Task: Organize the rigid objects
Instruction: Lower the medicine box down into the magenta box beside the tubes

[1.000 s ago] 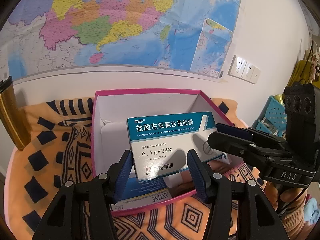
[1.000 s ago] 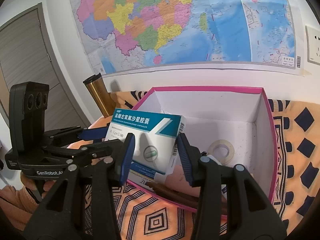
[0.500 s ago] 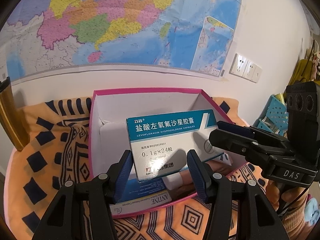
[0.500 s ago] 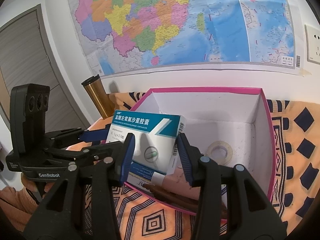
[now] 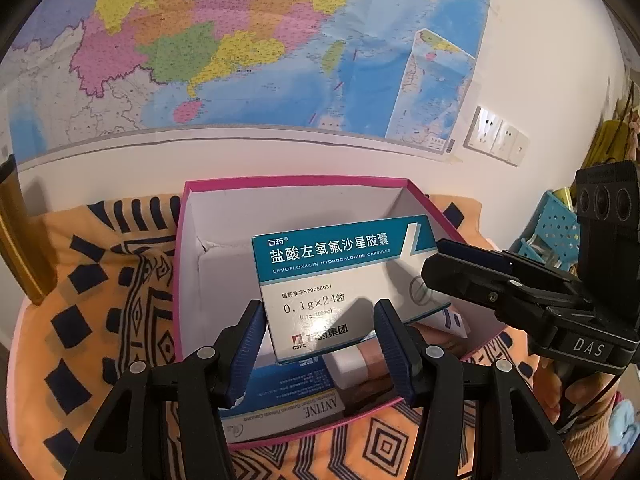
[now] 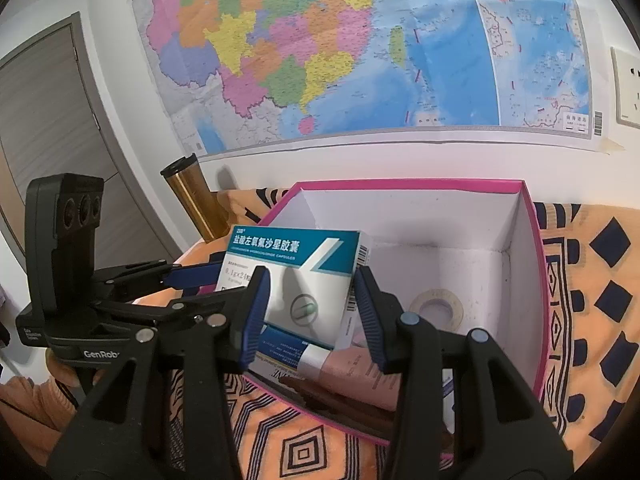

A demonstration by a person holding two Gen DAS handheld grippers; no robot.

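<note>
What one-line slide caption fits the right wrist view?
Right gripper grips a teal-and-white medicine box over the open pink storage box, left gripper alongside.

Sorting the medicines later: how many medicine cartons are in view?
2. The teal levofloxacin carton is held between both claws above the pink box; a blue-and-white carton lies in its near corner. Others may be hidden underneath.

Teal-and-white medicine box [image 5: 344, 280], pink box [image 5: 296, 182], orange patterned cloth [image 5: 100, 280].
</note>
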